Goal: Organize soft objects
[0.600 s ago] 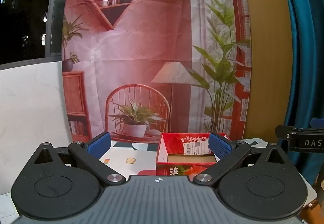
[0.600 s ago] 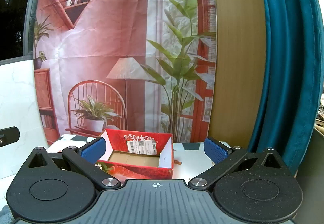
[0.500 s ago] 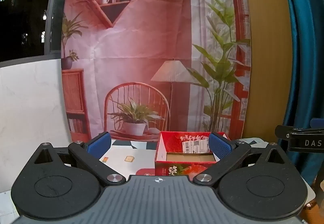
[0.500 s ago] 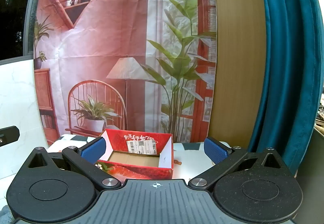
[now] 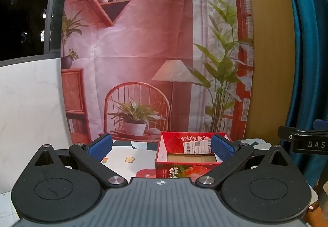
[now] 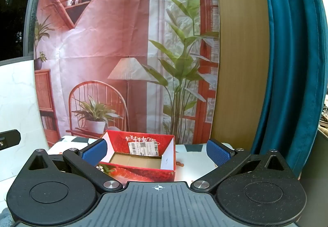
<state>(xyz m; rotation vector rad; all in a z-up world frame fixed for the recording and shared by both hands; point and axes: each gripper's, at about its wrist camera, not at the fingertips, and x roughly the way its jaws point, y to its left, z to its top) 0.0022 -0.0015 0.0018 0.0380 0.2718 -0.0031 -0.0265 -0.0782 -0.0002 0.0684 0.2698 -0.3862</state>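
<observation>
I hold my left gripper (image 5: 161, 148) and my right gripper (image 6: 156, 151) side by side above a table (image 6: 194, 162) covered with a patterned cloth, both tilted slightly downward, both with their blue pads spread wide and nothing between them. Ahead of them sits an open red cardboard box (image 6: 141, 157) printed with strawberries, a white shipping label (image 6: 143, 148) stuck on its inner back wall, its brown floor bare. From the left wrist the box (image 5: 189, 156) lies to the right of centre, its right side hidden behind my right-hand pad. Behind the table hangs a printed backdrop (image 5: 155, 48) of a room with a chair, lamp and plants; a teal curtain (image 6: 291, 62) falls at the right. No soft object shows in either view.
</observation>
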